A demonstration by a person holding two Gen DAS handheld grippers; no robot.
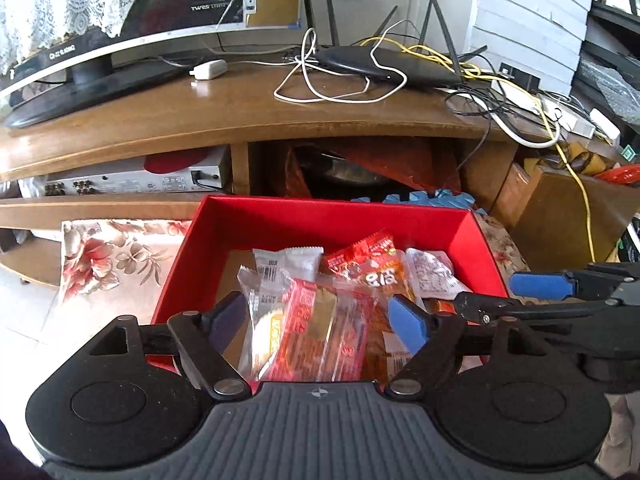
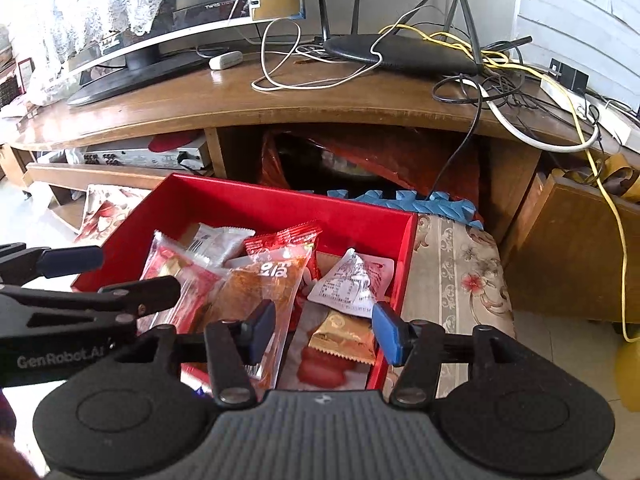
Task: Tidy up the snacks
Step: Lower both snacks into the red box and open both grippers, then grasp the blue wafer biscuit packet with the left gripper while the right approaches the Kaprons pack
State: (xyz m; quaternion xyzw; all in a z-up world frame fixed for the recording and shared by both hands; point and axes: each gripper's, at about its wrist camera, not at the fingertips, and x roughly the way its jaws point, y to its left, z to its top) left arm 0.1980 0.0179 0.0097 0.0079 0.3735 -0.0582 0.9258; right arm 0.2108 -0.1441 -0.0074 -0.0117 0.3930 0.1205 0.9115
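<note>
A red box [image 1: 320,216] [image 2: 248,200] holds several wrapped snacks. My left gripper [image 1: 316,326] is open over its near part, jaws either side of a red and gold snack pack [image 1: 316,328]. An orange pack [image 1: 380,276] [image 2: 260,288] and a white pack [image 1: 434,274] [image 2: 352,284] lie behind. My right gripper [image 2: 324,330] is open over the box's right half, above a gold-wrapped snack [image 2: 344,338]. Neither gripper holds anything. The right gripper also shows in the left wrist view [image 1: 516,296], and the left gripper in the right wrist view [image 2: 124,276].
The box sits on a floral cloth [image 2: 452,272] [image 1: 120,264] before a wooden TV stand [image 1: 240,108]. On the stand are a monitor [image 1: 100,40], a router [image 1: 388,66] and tangled cables [image 2: 500,92]. Blue foam mat [image 2: 440,204] and a wooden crate [image 2: 580,248] lie to the right.
</note>
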